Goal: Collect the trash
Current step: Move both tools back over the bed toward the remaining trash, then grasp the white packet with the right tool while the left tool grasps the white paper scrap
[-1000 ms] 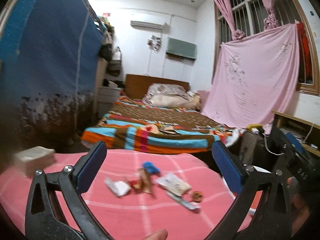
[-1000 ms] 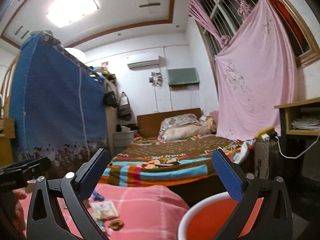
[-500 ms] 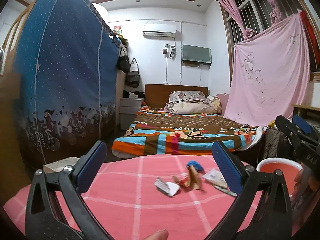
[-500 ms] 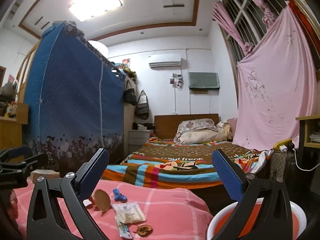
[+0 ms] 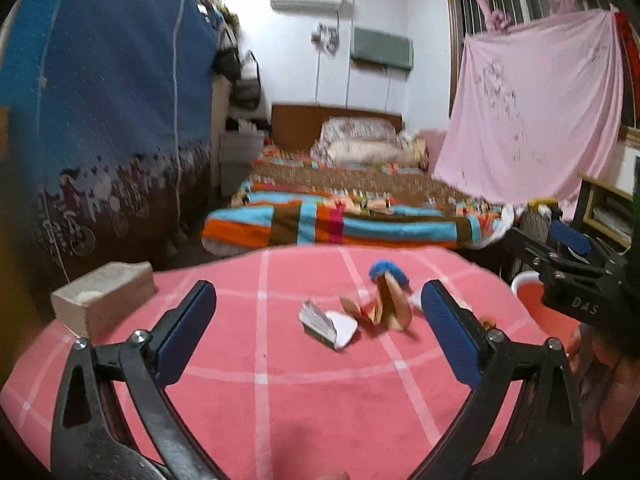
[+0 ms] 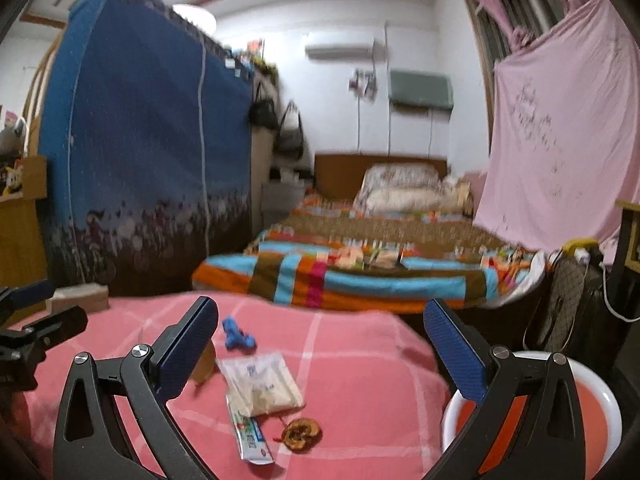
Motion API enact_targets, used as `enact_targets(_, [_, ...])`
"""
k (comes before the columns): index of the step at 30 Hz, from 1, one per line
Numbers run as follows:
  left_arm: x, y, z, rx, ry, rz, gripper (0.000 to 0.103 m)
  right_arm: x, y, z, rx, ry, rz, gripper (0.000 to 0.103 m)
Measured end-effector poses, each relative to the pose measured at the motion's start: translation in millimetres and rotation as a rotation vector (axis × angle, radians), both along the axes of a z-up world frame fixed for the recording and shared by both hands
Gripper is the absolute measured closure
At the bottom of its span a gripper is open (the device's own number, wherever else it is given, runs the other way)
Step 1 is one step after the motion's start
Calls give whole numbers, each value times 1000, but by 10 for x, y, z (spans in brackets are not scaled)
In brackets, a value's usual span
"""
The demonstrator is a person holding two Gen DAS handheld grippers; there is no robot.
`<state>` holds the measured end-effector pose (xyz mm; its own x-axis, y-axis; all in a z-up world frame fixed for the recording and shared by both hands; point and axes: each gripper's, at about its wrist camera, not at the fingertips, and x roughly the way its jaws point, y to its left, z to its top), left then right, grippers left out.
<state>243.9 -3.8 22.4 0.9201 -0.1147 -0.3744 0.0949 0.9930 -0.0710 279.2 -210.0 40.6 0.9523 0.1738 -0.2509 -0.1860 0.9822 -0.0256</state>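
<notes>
Trash lies on a pink checked table [image 5: 280, 408]: a white crumpled wrapper [image 5: 328, 322], brown shell pieces [image 5: 394, 304] and a blue scrap [image 5: 388, 272]. My left gripper [image 5: 318, 300] hovers just short of the wrapper. Its jaws are closing, still wide, with nothing pressed between them. My right gripper [image 6: 320, 312] is open and empty, above a clear packet [image 6: 262, 382], a thin sachet [image 6: 250, 434] and a brown dried slice [image 6: 301, 434]. A red bin with a white rim [image 6: 532, 412] stands low on the right, partly behind the right finger.
A beige block [image 5: 104, 296] sits on the table's far left corner. Beyond the table are a bed with a striped blanket [image 5: 340, 224], a blue fabric wardrobe [image 5: 100, 120] and a pink sheet [image 5: 532, 120] over the window. A hand [image 5: 576, 344] shows at the right edge.
The left gripper has come lower and closer to the wrapper and shells, its jaws slightly narrower. The right gripper has swung left, so the packet and sachet now lie between its fingers.
</notes>
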Motion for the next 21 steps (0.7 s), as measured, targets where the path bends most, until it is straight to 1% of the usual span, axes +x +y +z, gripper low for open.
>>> enact_targets(2, [72, -28, -36, 5, 47, -16, 21, 118, 58, -54, -25, 74, 10, 0])
enact_targets(3, [114, -43, -59, 8, 73, -23, 26, 154, 89, -75, -36, 102, 17, 0])
enact_targets(4, [166, -61, -85, 10, 106, -32, 28, 198, 116, -99, -47, 134, 26, 0])
enact_targets(6, [246, -81, -139, 10, 163, -46, 40, 300, 164, -174, -66, 208, 41, 0])
enact_targets(9, [360, -108, -222, -6, 250, -75, 52, 397, 201, -266, -75, 291, 60, 1])
enact_targets(10, [384, -99, -244, -16, 268, -87, 55, 422, 203, -295, -70, 318, 72, 4])
enact_targets(12, [433, -82, -281, -45, 308, -101, 65, 468, 191, -345, -53, 365, 92, 9])
enact_targets(13, [450, -77, -292, -55, 320, -102, 67, 494, 180, -385, -38, 399, 107, 13])
enact_targets(15, [471, -52, -319, -78, 342, -97, 74, 542, 172, -448, -11, 456, 138, 16])
enact_targets(17, [485, -29, -340, -95, 357, -90, 80, 574, 182, -496, -3, 494, 159, 21])
enact_targets(19, [495, -10, -359, -106, 369, -83, 87, 594, 211, -503, -8, 511, 170, 27])
enact_targets(21, [499, -2, -375, -112, 383, -76, 100, 591, 246, -511, -23, 517, 173, 30])
